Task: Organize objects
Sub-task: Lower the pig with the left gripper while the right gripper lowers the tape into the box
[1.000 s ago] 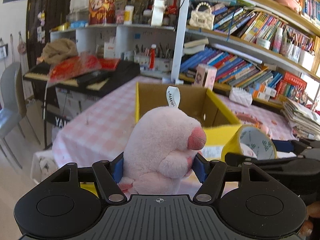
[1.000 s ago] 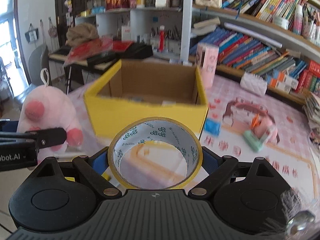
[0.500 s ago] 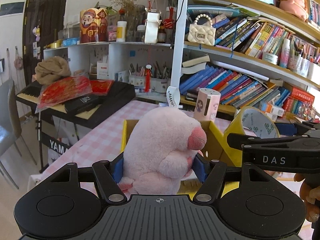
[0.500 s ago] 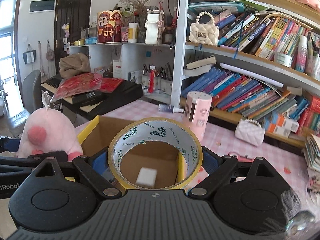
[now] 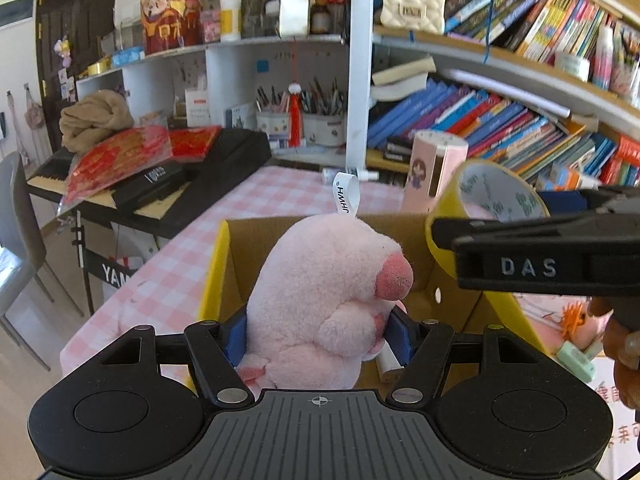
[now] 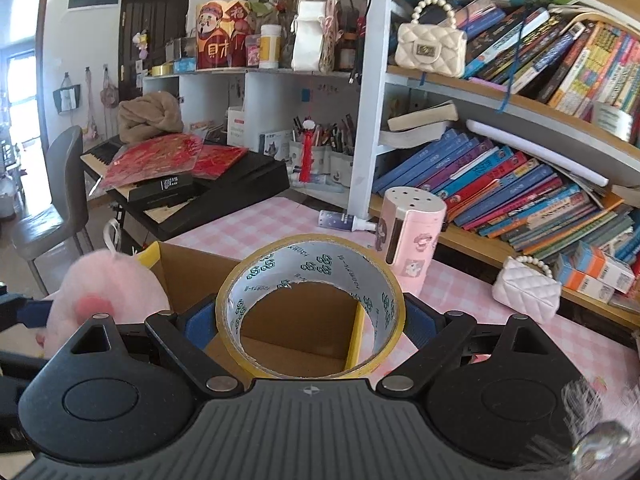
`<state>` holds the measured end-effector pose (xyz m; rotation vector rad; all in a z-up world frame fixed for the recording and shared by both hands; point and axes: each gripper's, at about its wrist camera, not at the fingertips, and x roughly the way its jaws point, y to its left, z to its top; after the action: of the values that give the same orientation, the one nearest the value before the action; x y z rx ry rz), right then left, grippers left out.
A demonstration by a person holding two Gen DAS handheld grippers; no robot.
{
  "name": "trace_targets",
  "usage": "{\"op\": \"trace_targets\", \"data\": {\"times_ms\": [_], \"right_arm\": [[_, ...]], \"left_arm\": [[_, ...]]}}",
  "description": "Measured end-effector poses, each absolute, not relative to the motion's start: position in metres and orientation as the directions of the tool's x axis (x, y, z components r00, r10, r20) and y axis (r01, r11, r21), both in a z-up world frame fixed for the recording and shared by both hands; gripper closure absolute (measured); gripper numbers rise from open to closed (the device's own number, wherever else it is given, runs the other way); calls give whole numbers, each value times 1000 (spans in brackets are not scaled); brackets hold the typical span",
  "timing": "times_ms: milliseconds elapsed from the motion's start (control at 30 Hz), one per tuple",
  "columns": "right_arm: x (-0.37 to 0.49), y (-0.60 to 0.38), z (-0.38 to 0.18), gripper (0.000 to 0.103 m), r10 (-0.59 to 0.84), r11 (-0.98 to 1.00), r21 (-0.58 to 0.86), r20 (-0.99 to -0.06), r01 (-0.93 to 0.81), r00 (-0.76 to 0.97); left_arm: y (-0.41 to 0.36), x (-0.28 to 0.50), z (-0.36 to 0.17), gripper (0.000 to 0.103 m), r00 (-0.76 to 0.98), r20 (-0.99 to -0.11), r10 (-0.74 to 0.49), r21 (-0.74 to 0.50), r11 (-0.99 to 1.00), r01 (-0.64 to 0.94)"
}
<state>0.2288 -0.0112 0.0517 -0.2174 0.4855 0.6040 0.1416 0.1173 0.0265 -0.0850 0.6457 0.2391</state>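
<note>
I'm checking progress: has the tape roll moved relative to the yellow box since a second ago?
Yes. The tape roll moved forward from short of the yellow box to over its opening.

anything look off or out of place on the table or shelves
A small bottle lies on its side on the table by the shelf post. Several books on the lower shelf lean slanted. Nothing looks spilled or broken.

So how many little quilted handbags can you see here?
2: a cream handbag on the upper shelf, a white handbag on the lower ledge by the books. More may be hidden.
</note>
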Motion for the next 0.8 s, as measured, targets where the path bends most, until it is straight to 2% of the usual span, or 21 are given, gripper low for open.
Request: {"op": "trace_targets", "data": {"times_ms": [433, 800], "right_arm": [[261, 26, 28, 11, 531, 704, -118, -567, -700, 630], [271, 58, 5, 11, 519, 605, -149, -671, -782, 529]], "left_arm": [[116, 170, -1, 36, 686, -694, 218, 58, 967, -249], [116, 180, -17, 35, 628, -742, 235, 100, 965, -242]]}}
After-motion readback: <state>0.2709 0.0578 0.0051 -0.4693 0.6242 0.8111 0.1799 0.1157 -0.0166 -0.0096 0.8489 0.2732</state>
